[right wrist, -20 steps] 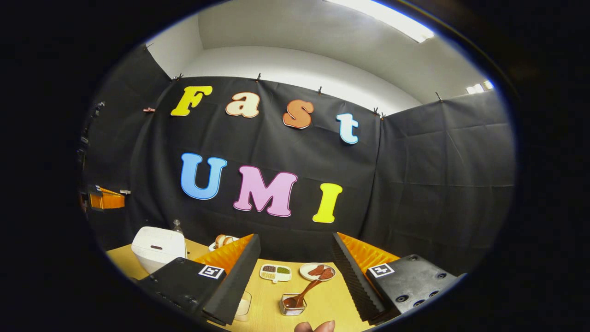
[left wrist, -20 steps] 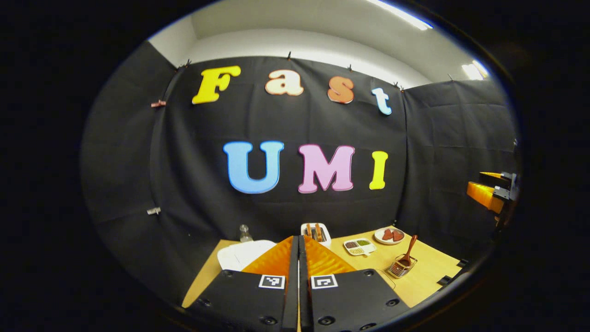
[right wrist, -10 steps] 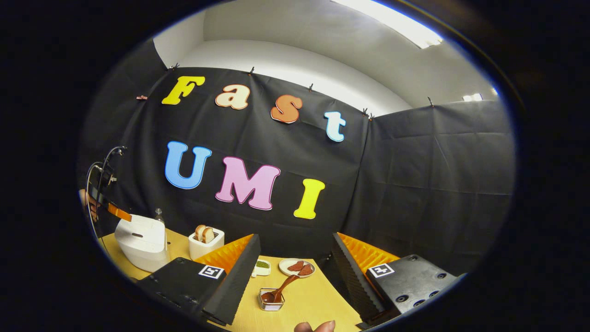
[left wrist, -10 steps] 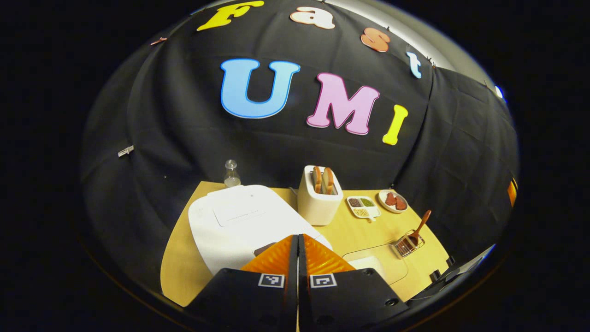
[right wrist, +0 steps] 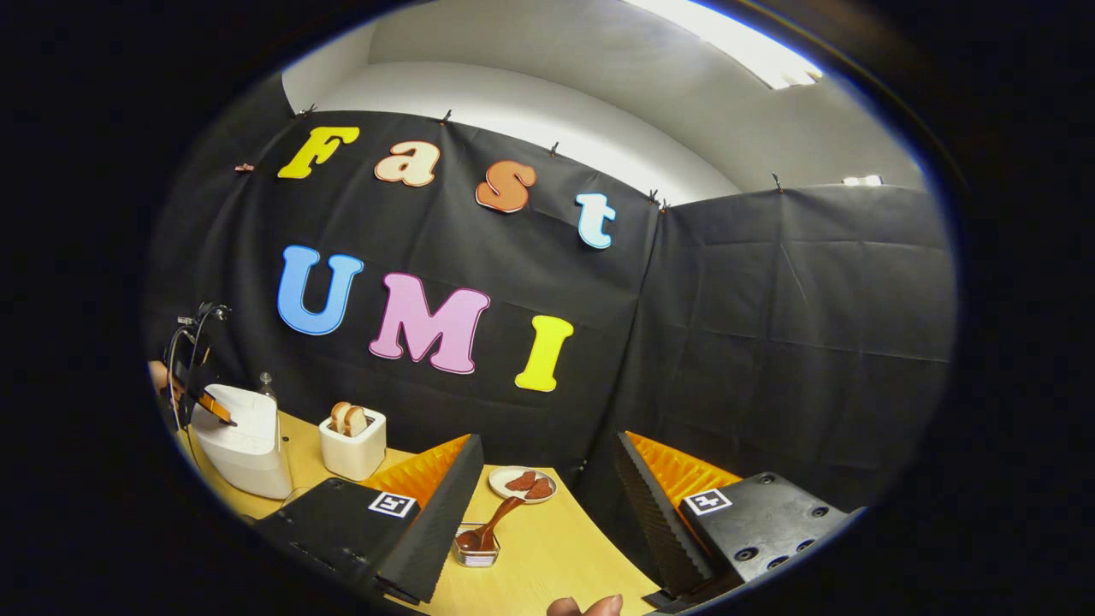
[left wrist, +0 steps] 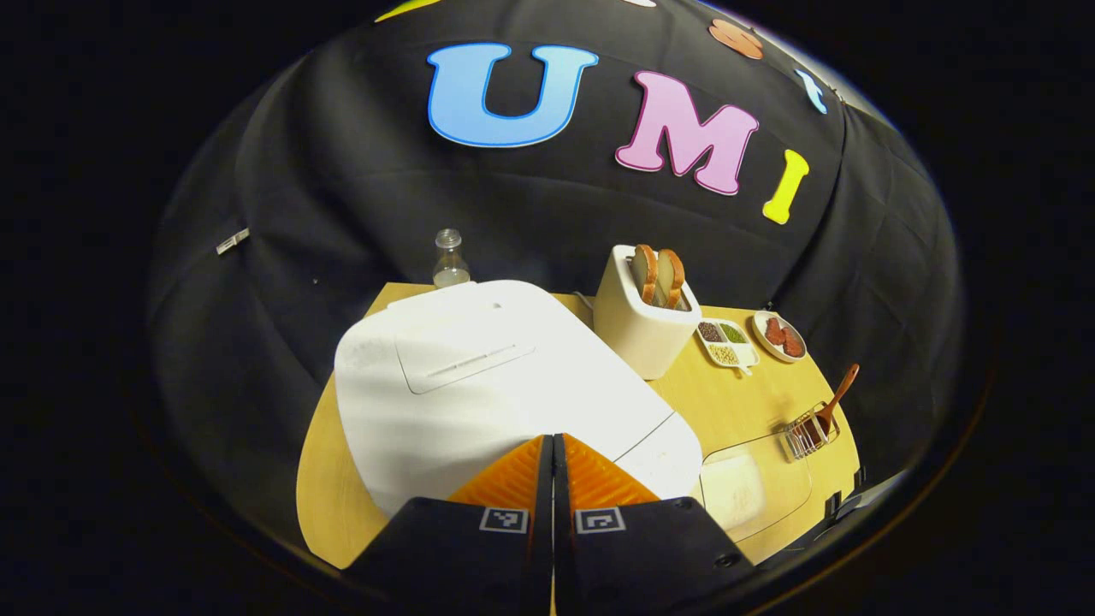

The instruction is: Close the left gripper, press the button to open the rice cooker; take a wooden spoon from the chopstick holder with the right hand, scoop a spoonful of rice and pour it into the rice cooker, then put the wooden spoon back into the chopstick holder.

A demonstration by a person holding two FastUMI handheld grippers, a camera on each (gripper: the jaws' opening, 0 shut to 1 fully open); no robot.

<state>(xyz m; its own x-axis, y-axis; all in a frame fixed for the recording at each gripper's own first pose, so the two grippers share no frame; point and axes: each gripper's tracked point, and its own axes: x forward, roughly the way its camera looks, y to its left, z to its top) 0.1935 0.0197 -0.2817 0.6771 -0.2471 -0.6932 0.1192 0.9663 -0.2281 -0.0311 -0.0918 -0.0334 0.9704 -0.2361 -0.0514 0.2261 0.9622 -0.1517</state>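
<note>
In the left gripper view, our left gripper point(left wrist: 553, 445) has its fingers pressed together, tips over the front edge of the white rice cooker point(left wrist: 479, 376), whose smooth lid is down; we read no writing on it. In the right gripper view, our right gripper point(right wrist: 547, 462) is spread wide, and the wooden spoon point(right wrist: 489, 526) leans in the chopstick holder point(right wrist: 476, 552) just beyond the left finger.

Left gripper view is taken from just above the rice cooker point(left wrist: 479, 376), angled down & fwd twd the far cloth wall; lid is seen very near. Right gripper view is held further back at the table's point(right wrist: 547, 556) right end, aimed level-ish at the far wall, w/ ceiling seen. Shared by both: cooker, toaster point(left wrist: 642, 321), round plate point(left wrist: 778, 335), chopstick holder point(left wrist: 808, 432) w/ wooden spoon point(left wrist: 834, 398), table.
</note>
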